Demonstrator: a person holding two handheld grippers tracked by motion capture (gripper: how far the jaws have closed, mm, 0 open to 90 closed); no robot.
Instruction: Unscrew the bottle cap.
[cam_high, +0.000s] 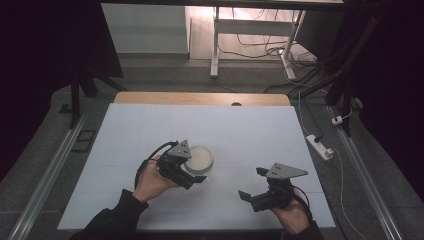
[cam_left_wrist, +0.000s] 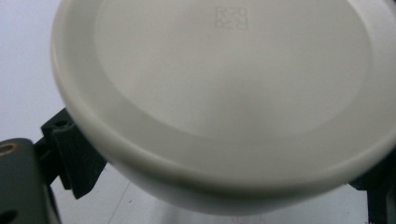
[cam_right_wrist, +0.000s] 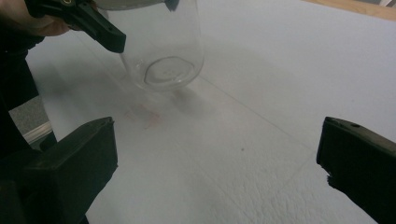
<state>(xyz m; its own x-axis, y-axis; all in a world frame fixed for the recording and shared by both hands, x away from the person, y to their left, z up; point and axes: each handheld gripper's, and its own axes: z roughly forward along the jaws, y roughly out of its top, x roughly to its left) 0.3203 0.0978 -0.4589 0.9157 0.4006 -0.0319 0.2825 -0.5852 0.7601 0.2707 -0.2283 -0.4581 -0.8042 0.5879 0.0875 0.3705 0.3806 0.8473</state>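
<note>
Here, white lid (cam_left_wrist: 224, 93) between left gripper (cam_high: 192, 171) fingers (cam_left_wrist: 70, 154)

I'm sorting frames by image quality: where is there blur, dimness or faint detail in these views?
High view: dim, surroundings near black, only the white table lit. Left gripper view: the white lid is very close and soft, its embossed mark faint. Right gripper view: its own near jaws are blurred, and the clear glass jar looks faint against the sheet.

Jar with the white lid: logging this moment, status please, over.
Left gripper shut on jar, jaws at its white lid. Jar tilted, lifted off the table. Right gripper open, apart. Nothing in the way.
</note>
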